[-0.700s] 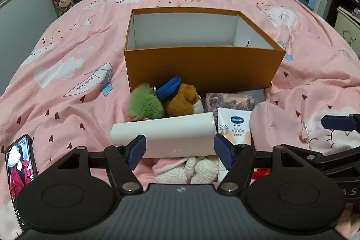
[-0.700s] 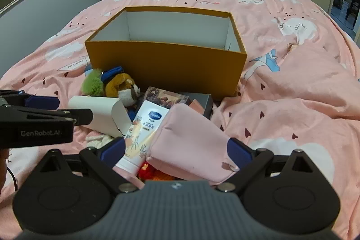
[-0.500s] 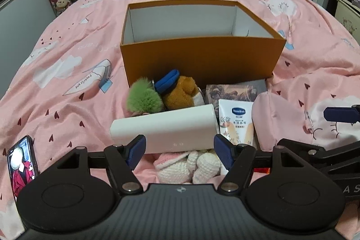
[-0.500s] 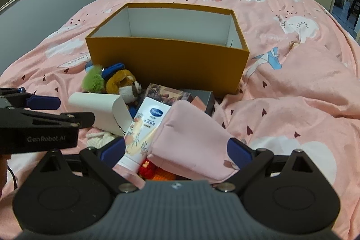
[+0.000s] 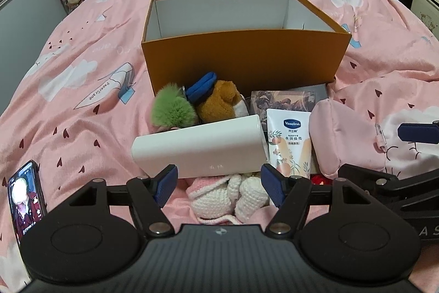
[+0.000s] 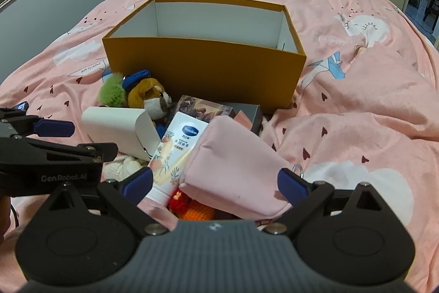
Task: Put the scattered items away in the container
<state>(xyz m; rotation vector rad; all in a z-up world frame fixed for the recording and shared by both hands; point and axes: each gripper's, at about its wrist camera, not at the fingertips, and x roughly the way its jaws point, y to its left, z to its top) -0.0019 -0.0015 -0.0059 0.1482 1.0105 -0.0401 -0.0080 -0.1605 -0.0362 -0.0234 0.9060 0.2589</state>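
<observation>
Tools wide open, holding nthg

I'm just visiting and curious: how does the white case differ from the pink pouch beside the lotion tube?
The white case looks hard and smooth with rounded edges; the pink pouch is soft, creased fabric. The case lies left of the lotion tube, the pouch right. Both lie outside the orange box.

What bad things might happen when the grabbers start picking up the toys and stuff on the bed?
The pink pouch leans on the lotion tube, so lifting it with the open right gripper might drag the tube along. The white case looks smooth and wide for the open left gripper; it could slip. The phone lies near the left gripper and could get bumped.
</observation>
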